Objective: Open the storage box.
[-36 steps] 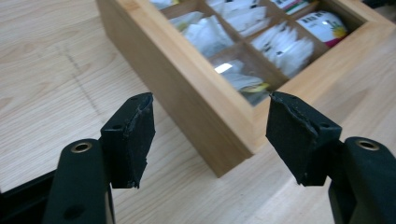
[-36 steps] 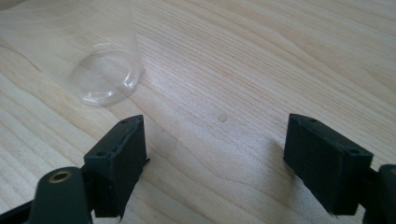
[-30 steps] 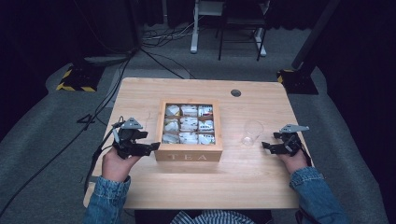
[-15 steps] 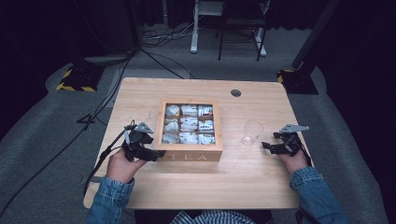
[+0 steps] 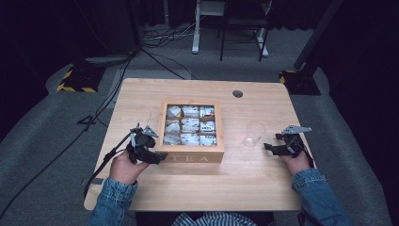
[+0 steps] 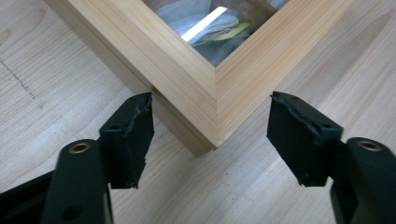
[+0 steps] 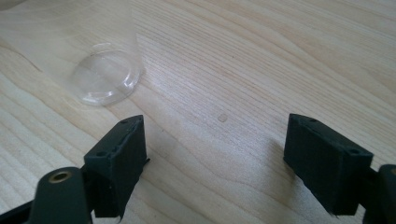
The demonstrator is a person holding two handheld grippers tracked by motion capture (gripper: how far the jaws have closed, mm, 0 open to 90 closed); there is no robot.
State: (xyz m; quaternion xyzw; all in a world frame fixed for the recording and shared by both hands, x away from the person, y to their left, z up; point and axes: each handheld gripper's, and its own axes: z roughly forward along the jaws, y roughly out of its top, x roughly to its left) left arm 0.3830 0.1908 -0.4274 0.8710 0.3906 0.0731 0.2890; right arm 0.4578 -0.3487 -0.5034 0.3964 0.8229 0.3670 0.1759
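Observation:
A wooden tea box (image 5: 192,157) marked TEA stands mid-table, its open compartments holding several tea bags (image 5: 190,125). My left gripper (image 5: 161,159) is open at the box's front-left corner; in the left gripper view that corner (image 6: 215,112) sits between the two jaws, which do not touch it. A clear plastic cup (image 5: 253,133) stands upright to the right of the box. My right gripper (image 5: 269,148) is open, low over the table just right of the cup. In the right gripper view the cup's base (image 7: 106,77) lies ahead and to the left of the jaws.
The light wooden table (image 5: 202,193) has a round cable hole (image 5: 237,93) at the back right. Black cables (image 5: 103,162) trail off its left edge to the carpet. A chair and desk legs (image 5: 230,28) stand on the floor beyond.
My left gripper has moved right, from open table left of the box up to the box's front-left corner. The right gripper has stayed in place.

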